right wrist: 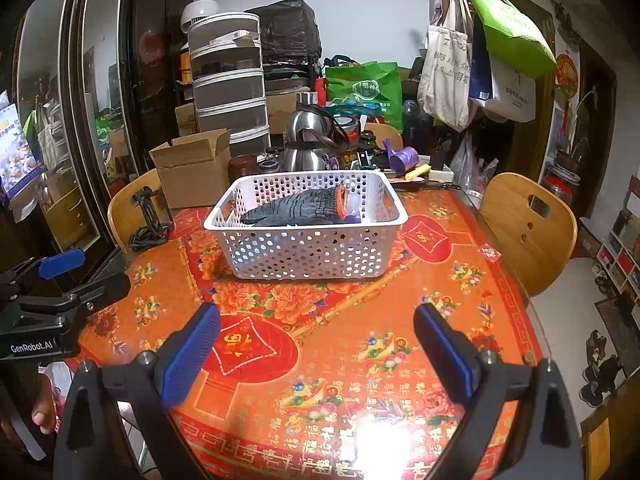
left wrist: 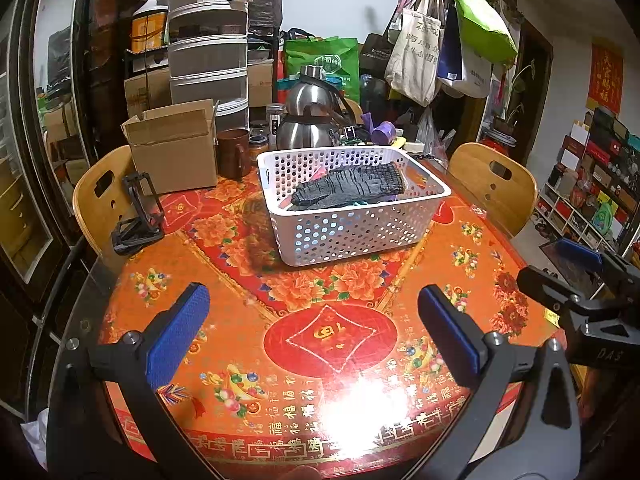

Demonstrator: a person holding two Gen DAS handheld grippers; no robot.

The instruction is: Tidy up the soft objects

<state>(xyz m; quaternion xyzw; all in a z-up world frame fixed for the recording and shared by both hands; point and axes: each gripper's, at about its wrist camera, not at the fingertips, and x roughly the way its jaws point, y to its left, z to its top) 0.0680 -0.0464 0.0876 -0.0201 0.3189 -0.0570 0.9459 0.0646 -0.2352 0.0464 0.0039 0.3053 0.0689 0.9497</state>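
Centrally, in the upper middle of both frames, we see a grey knitted glove [left wrist: 348,189] with an orange cuff lying inside a white perforated basket [left wrist: 352,232] on the red-and-orange patterned desk [left wrist: 248,320]. Our left tool [left wrist: 314,330] fills the lower part of the left wrist frame, fingers spread apart and empty; our right tool [right wrist: 316,350] does likewise in the right wrist frame. Behind the basket, upper left, stand a cardboard box [left wrist: 176,152] and a steel kettle [left wrist: 310,114].
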